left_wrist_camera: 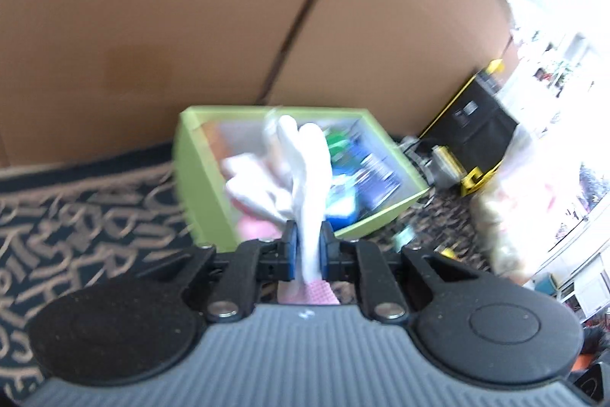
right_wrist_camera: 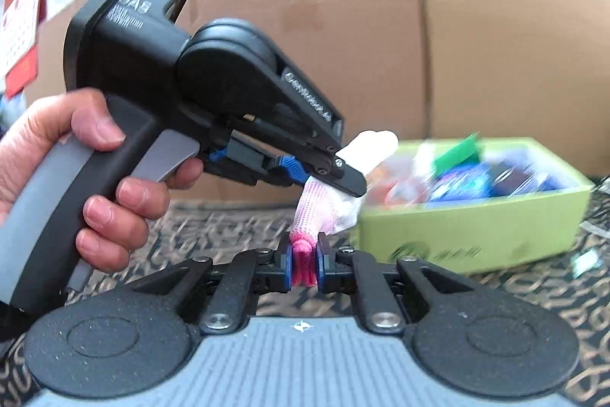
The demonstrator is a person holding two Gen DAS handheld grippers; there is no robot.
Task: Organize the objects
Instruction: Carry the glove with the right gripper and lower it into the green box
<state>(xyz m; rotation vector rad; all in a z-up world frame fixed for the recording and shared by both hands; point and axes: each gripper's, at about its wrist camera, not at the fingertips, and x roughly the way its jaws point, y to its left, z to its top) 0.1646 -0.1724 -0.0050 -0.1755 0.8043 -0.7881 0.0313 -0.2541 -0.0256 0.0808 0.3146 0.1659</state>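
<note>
A white work glove (left_wrist_camera: 305, 170) with a pink cuff is held between both grippers above the patterned carpet. My left gripper (left_wrist_camera: 308, 246) is shut on the glove's white finger part; the fingers stick up in front of a green box (left_wrist_camera: 202, 185). My right gripper (right_wrist_camera: 304, 260) is shut on the glove's pink cuff (right_wrist_camera: 303, 254). In the right wrist view the left gripper (right_wrist_camera: 335, 174) reaches in from the left, with the glove (right_wrist_camera: 318, 208) stretched between the two. The green box (right_wrist_camera: 457, 235) sits at right, filled with mixed packets.
A large cardboard wall (left_wrist_camera: 190, 6) stands behind the box. A black and yellow device (left_wrist_camera: 472, 124) and a plastic bag (left_wrist_camera: 507, 201) lie at right. The dark patterned carpet (left_wrist_camera: 76, 208) spreads to the left. A hand (right_wrist_camera: 57, 159) grips the left tool.
</note>
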